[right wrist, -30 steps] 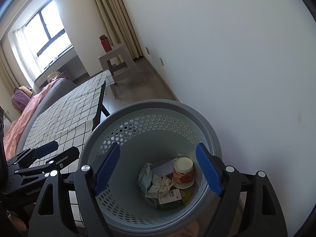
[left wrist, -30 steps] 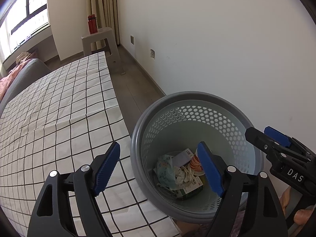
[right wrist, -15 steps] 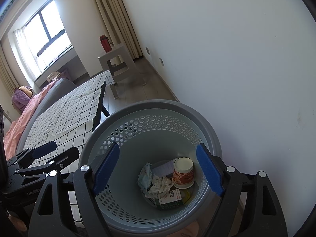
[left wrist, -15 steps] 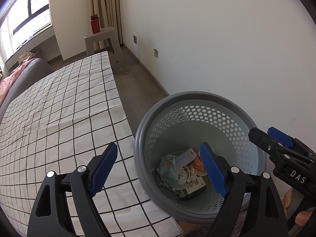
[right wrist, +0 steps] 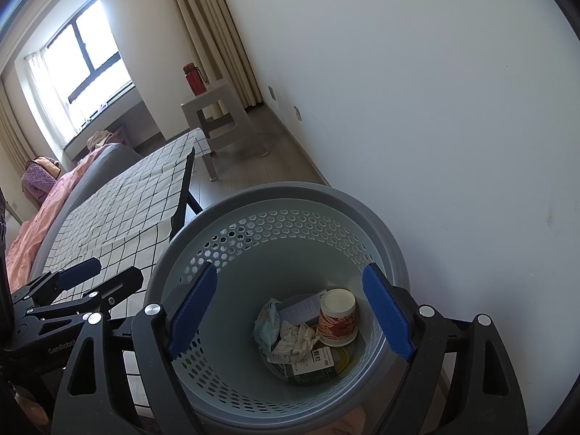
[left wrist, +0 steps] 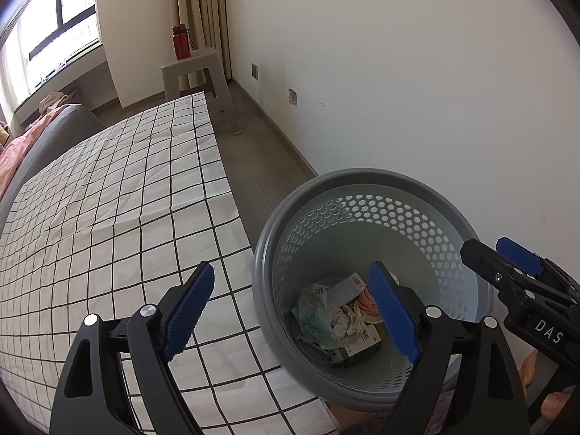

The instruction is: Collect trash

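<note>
Blue-padded right gripper (right wrist: 290, 311), jaws opening with nothing between the pads, poised over the grey basket (right wrist: 380, 217). Far below in its bottom: crumpled paper (right wrist: 295, 339), white-lidded cup (right wrist: 337, 317), green carton (right wrist: 313, 366). Left gripper (left wrist: 293, 311) likewise spread wide and empty, straddling the basket's rim and the checked cloth (left wrist: 127, 199).

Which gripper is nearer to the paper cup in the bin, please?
Right. The right gripper hangs over the bin, above the paper cup; the left gripper straddles the bin's rim beside the table.
</note>
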`<state>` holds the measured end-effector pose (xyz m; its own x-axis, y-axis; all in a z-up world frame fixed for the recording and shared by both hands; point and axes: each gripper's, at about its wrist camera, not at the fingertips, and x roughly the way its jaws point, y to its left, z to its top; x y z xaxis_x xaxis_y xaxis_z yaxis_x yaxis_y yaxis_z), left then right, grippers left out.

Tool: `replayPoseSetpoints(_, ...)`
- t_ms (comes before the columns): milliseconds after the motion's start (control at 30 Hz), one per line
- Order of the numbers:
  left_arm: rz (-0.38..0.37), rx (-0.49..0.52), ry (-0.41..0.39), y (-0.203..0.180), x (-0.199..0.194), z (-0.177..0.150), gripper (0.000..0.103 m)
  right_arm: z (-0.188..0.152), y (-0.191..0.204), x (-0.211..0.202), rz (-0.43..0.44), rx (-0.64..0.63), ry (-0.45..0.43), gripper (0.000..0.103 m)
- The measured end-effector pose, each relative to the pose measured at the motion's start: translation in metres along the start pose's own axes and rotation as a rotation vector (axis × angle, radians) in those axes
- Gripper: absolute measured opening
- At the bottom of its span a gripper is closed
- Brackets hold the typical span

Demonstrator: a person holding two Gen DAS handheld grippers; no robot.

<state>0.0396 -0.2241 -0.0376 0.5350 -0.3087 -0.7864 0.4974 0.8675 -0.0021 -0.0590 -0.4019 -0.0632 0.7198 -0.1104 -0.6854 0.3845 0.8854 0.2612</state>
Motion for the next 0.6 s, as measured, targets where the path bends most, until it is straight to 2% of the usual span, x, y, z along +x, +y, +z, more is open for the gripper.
replayPoseSetpoints(600, 0.009, -0.018, -0.01, 0.0038, -0.0011, -0.0003, 0.083, 0.0002, 0.0006, 0.0004, 0.002, 0.0, 0.002, 0.085)
